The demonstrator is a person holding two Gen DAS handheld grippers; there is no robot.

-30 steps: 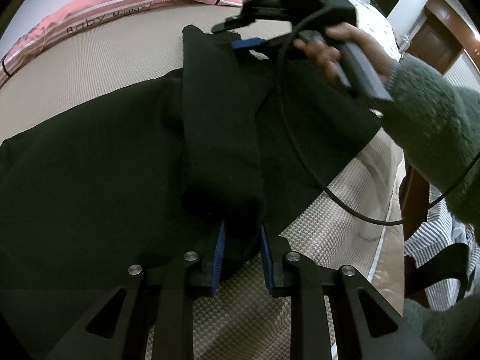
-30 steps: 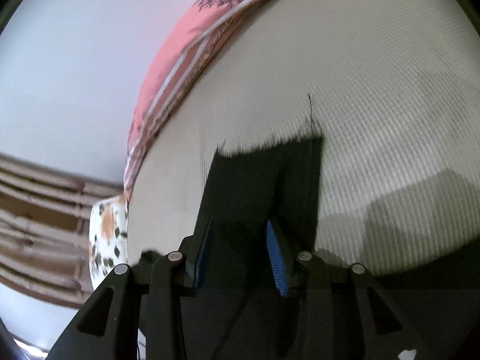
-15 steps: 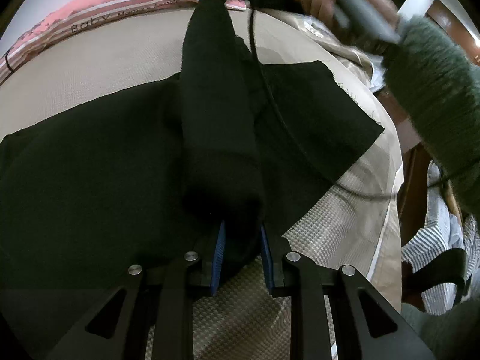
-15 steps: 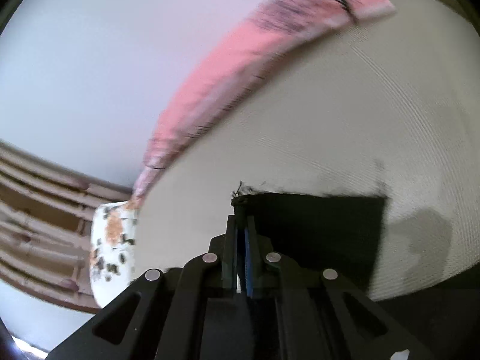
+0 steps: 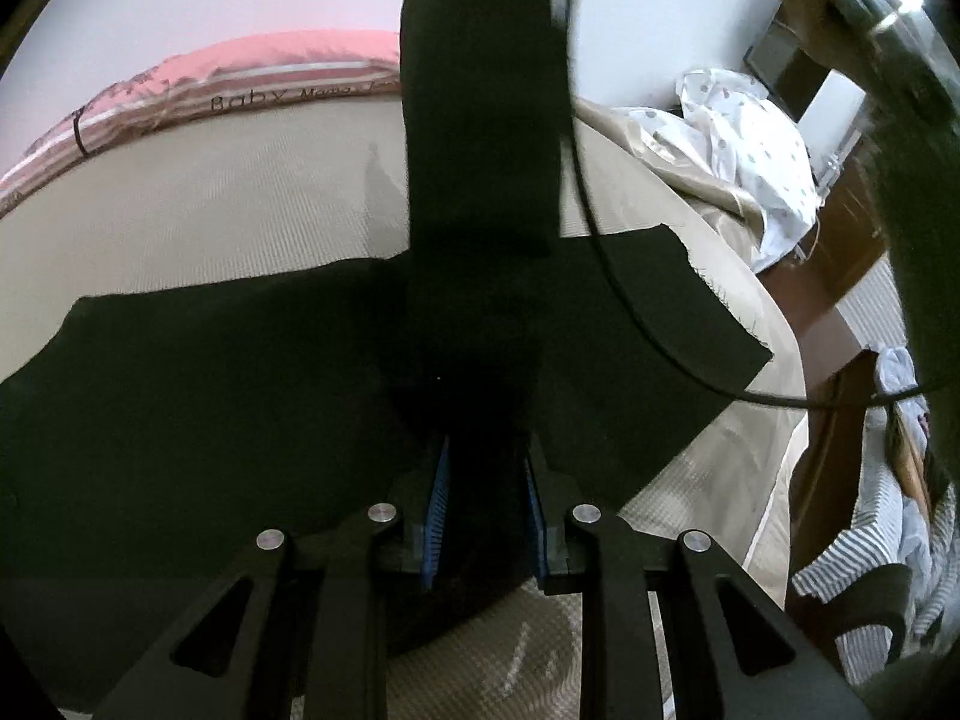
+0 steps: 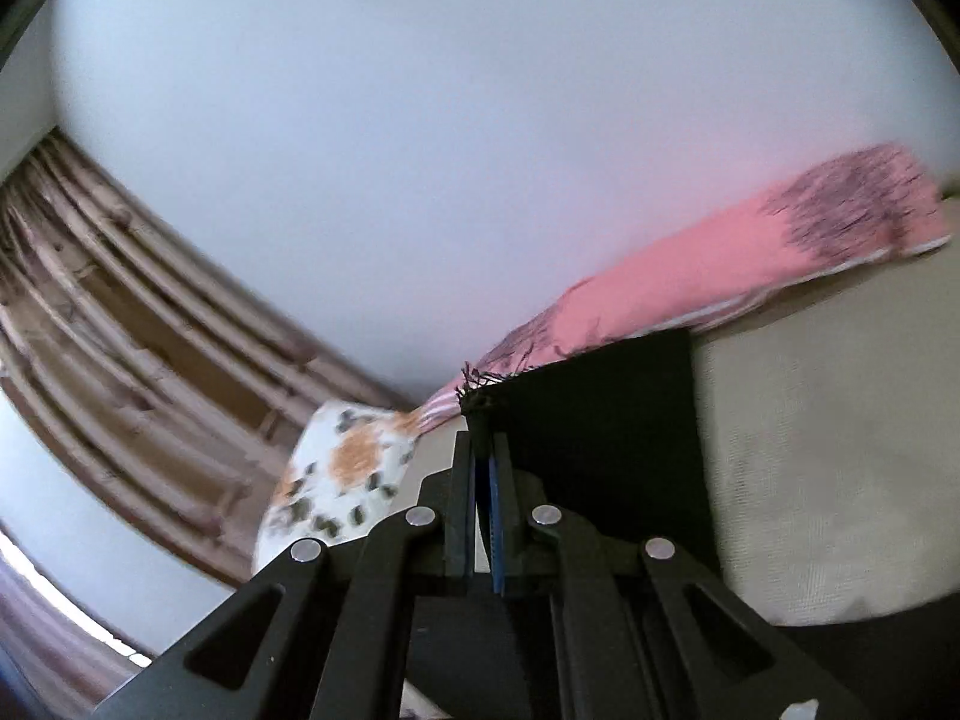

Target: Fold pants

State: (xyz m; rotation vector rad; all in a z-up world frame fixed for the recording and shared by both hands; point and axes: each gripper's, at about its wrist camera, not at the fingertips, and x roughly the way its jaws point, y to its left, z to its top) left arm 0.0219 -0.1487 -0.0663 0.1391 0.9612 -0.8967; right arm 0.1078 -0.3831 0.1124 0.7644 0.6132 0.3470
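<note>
Black pants (image 5: 210, 372) lie spread on the beige bed (image 5: 210, 192). One leg (image 5: 480, 90) is stretched upward in a taut strip from my left gripper (image 5: 483, 492), which is shut on a thick bunch of the black cloth. At its top end the leg runs out of the left wrist view. In the right wrist view my right gripper (image 6: 483, 456) is shut on the frayed hem (image 6: 480, 387) of that leg, whose black panel (image 6: 612, 432) hangs to the right of the fingers, high above the bed.
A pink pillow (image 5: 252, 78) lies along the bed's far edge. White spotted bedding (image 5: 750, 144) is heaped at the far right. A person's hand and green sleeve (image 5: 912, 192) with a black cable (image 5: 600, 252) cross the right side. Striped cloth (image 5: 870, 546) lies beyond the bed's right edge.
My right gripper closed on the leg's hem and rose high, pulling the leg up off the bed. The left gripper lifted slightly with its bunch of cloth.
</note>
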